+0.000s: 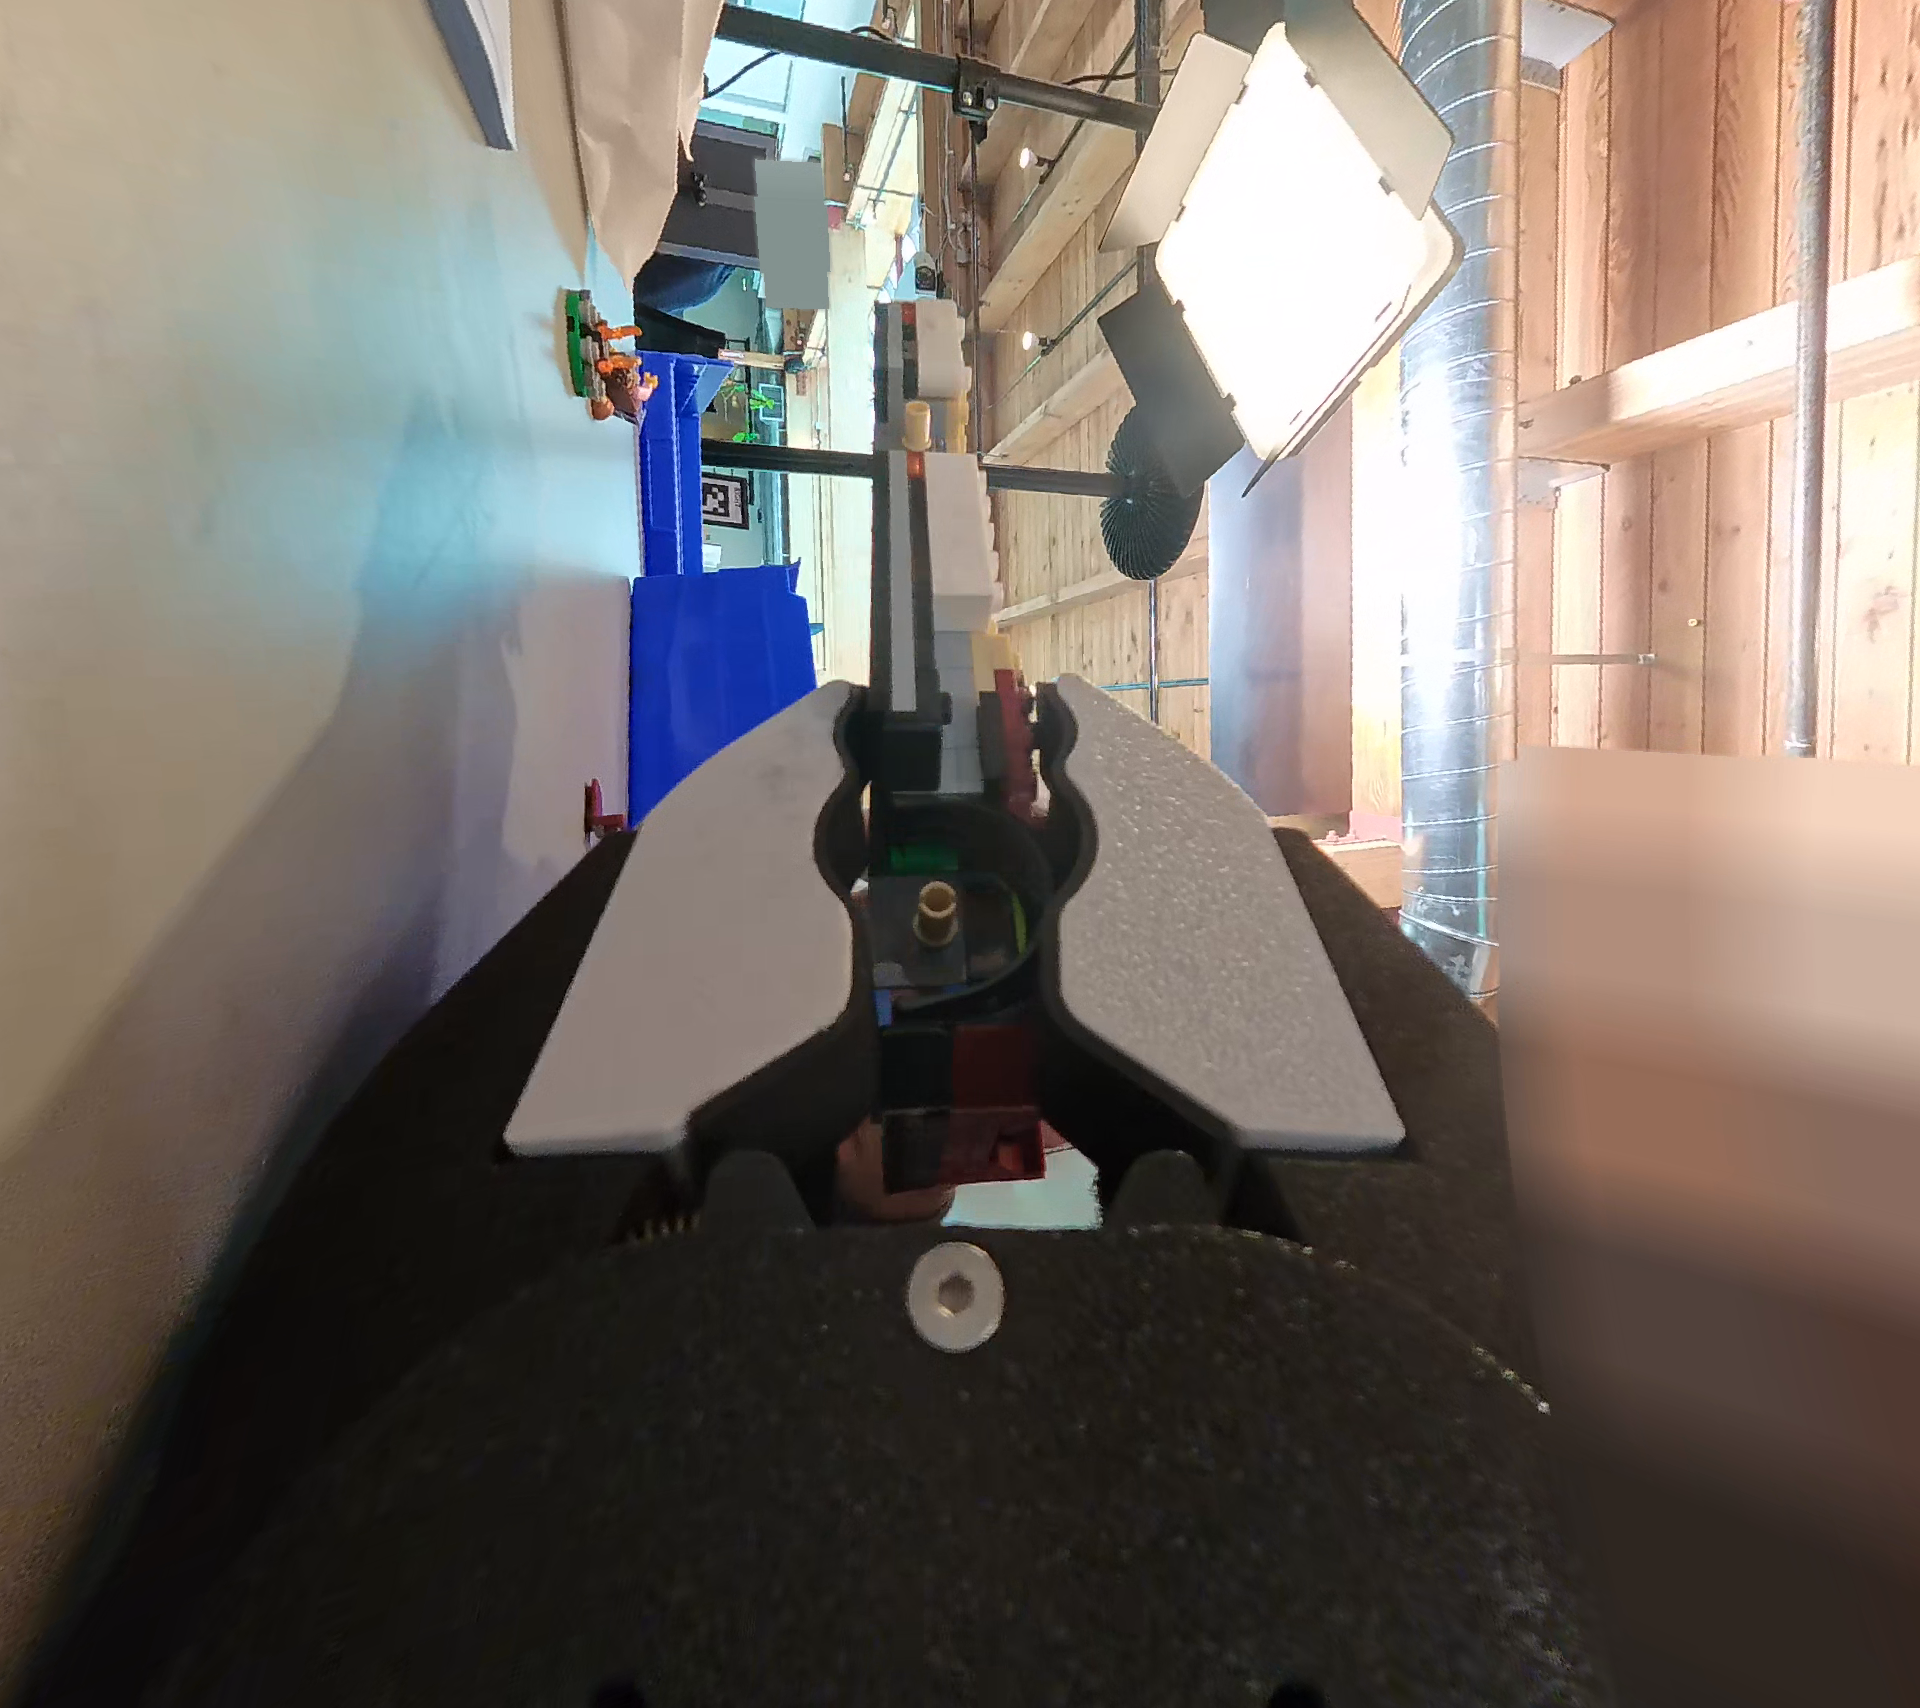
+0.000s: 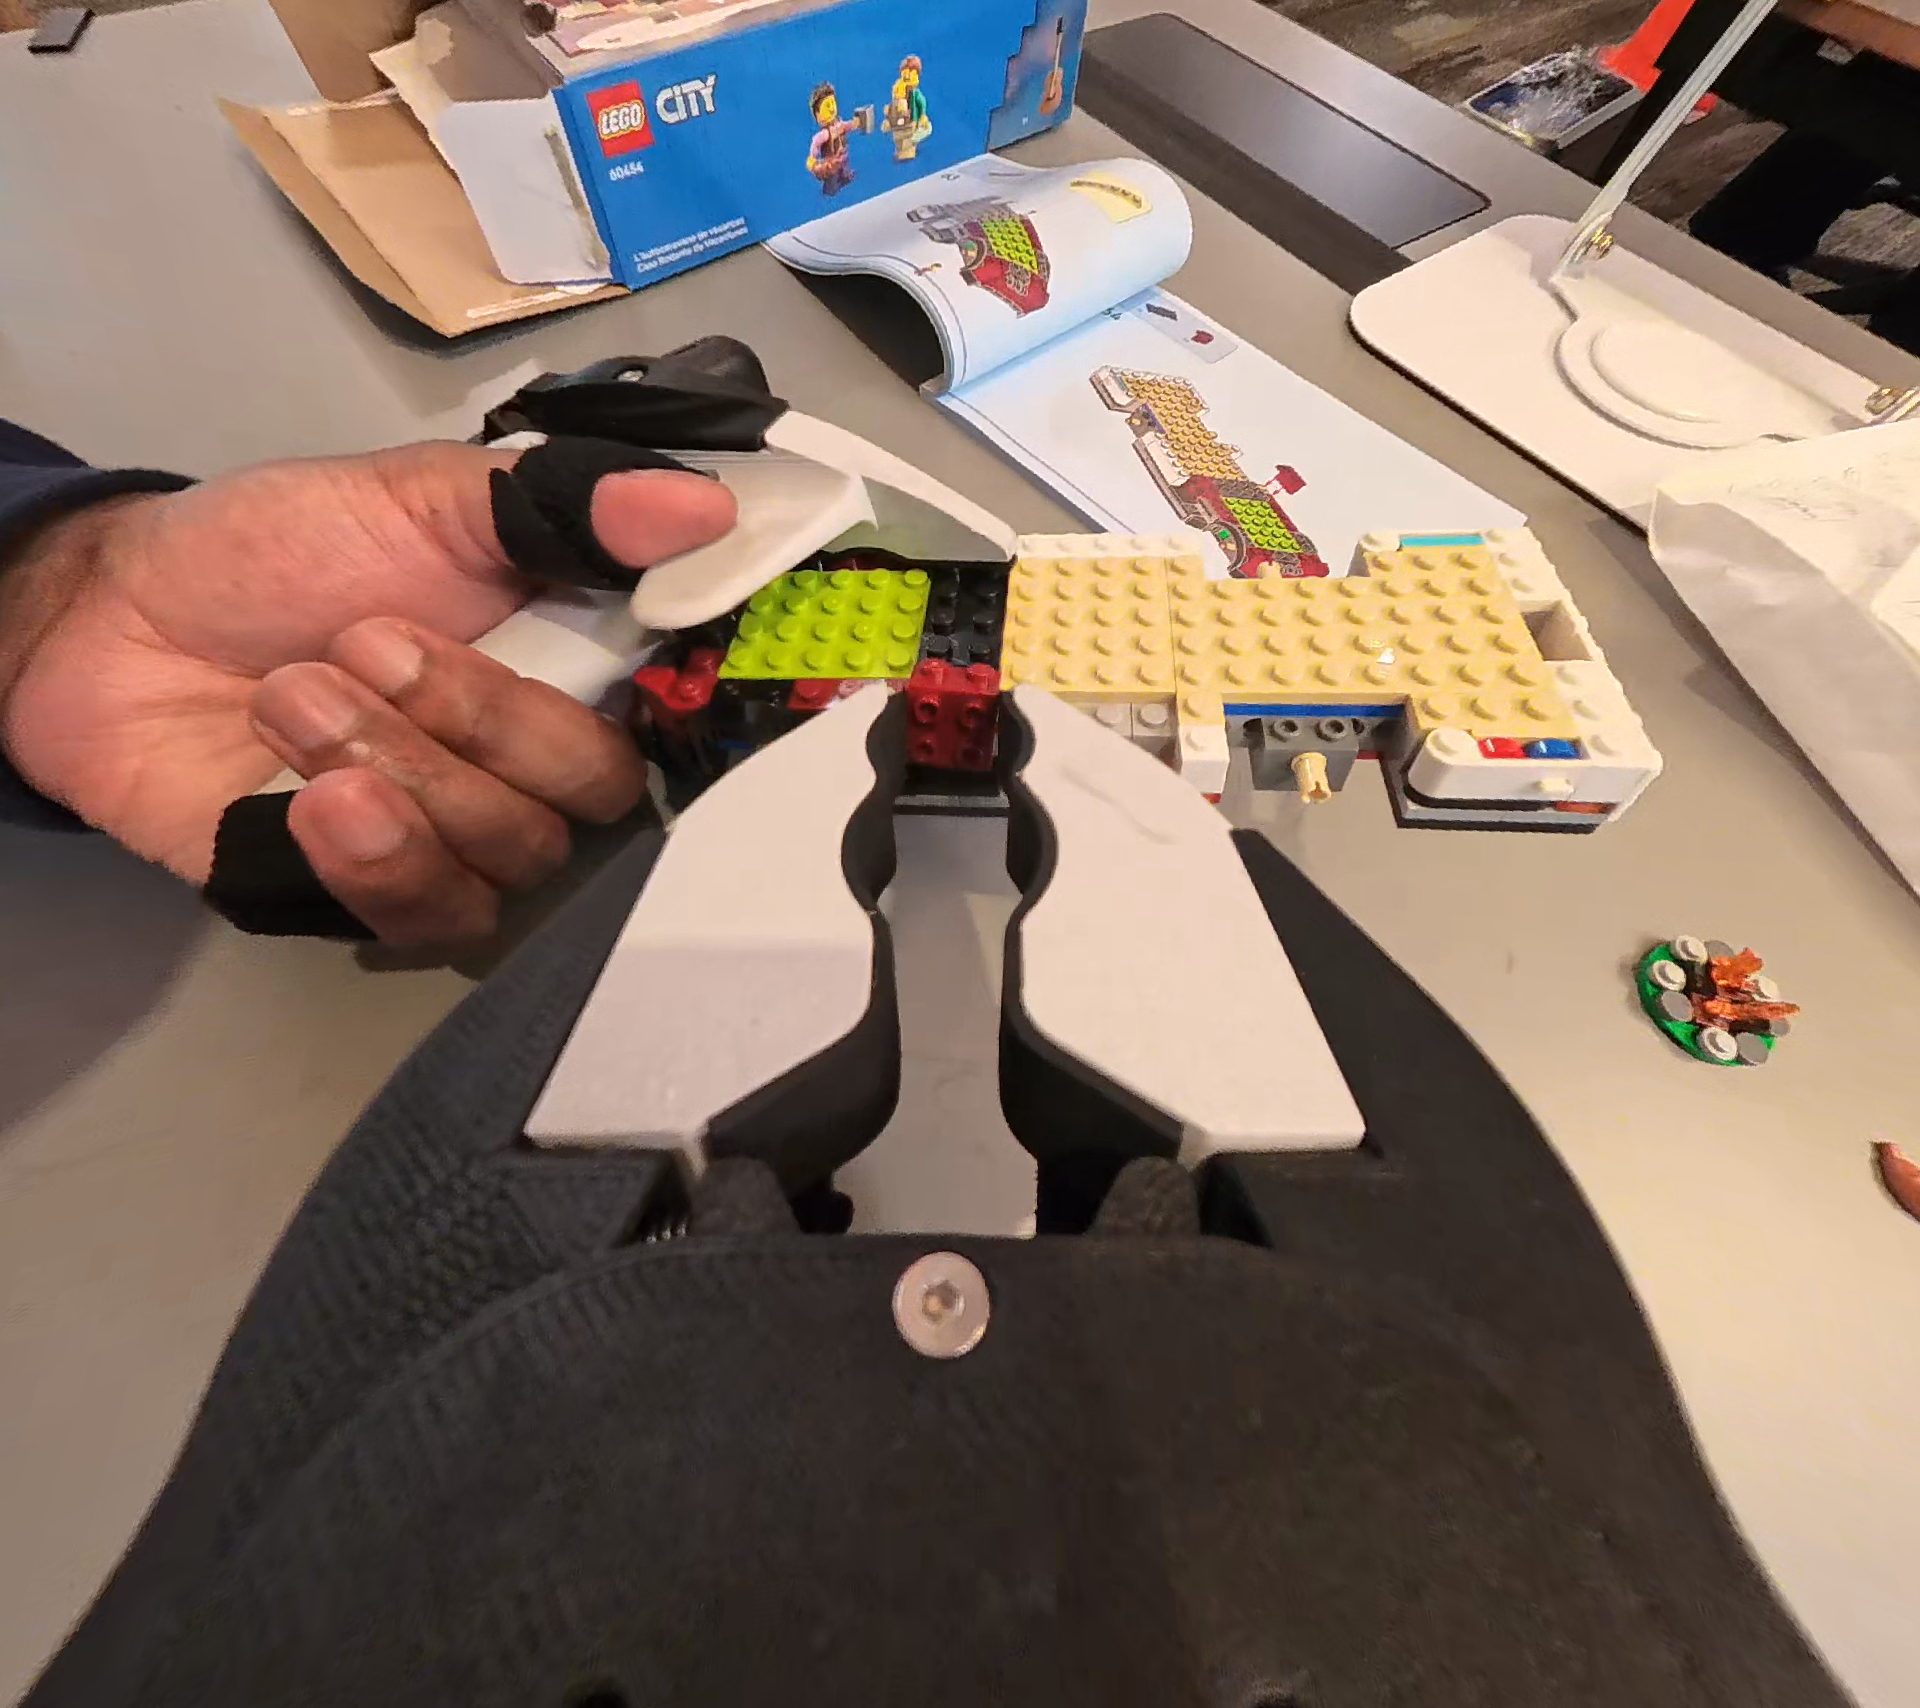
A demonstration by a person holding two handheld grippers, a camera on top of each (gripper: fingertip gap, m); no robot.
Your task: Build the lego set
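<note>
Here the grey worktop (image 2: 1351,1087) carries a torn blue toy box (image 2: 790,100) at the far left and an open instruction booklet (image 2: 1070,308) just beyond the long brick model (image 2: 1299,640). The model lies across the middle, tan-plated on its right stretch, lime-green and black at its left end.

The left hand-held gripper (image 2: 821,557), worked by a hand (image 2: 312,650), clamps the model's left end; its own camera shows both pads (image 1: 862,723) against the stacked bricks.

The right hand-held gripper (image 2: 951,723) pinches a dark red brick (image 2: 951,728) on the model's near edge, pads on both sides of it.

Judgement: the brick is being seated or adjusted while the model is braced.

A small green round piece (image 2: 1714,998) sits near right, well apart.
</note>
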